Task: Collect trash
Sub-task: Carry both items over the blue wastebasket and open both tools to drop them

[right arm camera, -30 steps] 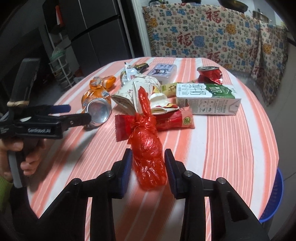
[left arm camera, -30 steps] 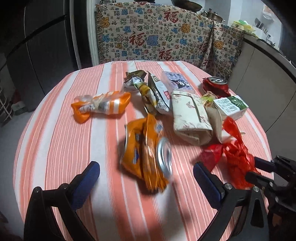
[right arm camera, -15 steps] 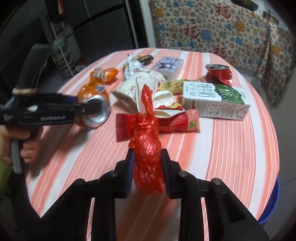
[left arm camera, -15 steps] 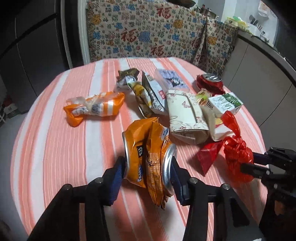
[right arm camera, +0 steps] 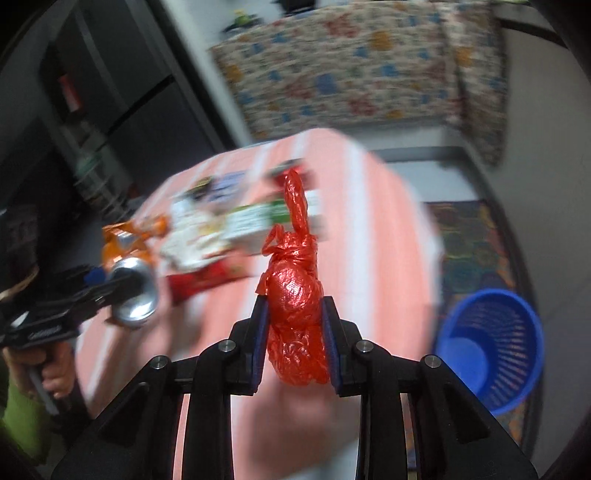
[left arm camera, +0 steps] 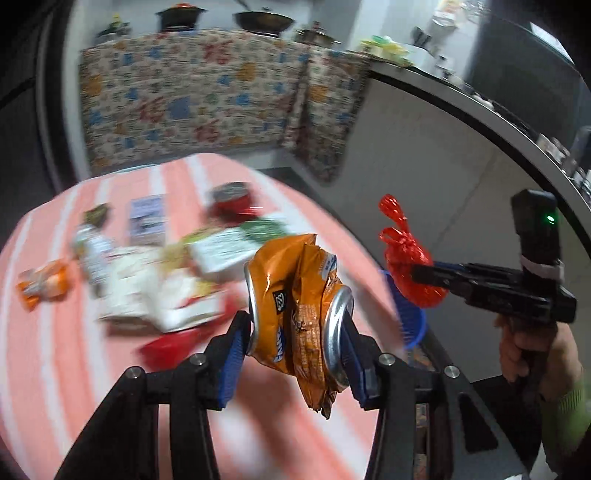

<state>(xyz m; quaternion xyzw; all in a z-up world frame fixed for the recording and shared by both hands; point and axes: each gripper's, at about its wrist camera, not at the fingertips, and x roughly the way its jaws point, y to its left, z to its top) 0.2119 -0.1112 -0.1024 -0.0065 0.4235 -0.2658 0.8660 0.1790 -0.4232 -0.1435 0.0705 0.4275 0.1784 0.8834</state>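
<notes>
table [right arm camera: 380,221]: carton [left arm camera: 236,251], can [left arm camera: 232,199], wrappers on top
basket [right arm camera: 495,347]: on floor, right of table
crushed can [left arm camera: 295,317]: above table's right edge
knotted bag [right arm camera: 295,295]: right of crushed can

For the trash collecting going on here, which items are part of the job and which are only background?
Part of the job:
- crushed orange can, held in the left claw
- knotted red bag, held in the right claw
- blue basket on the floor beside the table
- milk carton and red can on the striped table

Background:
- patterned cloth
- floor mat
- pots on the counter
</notes>
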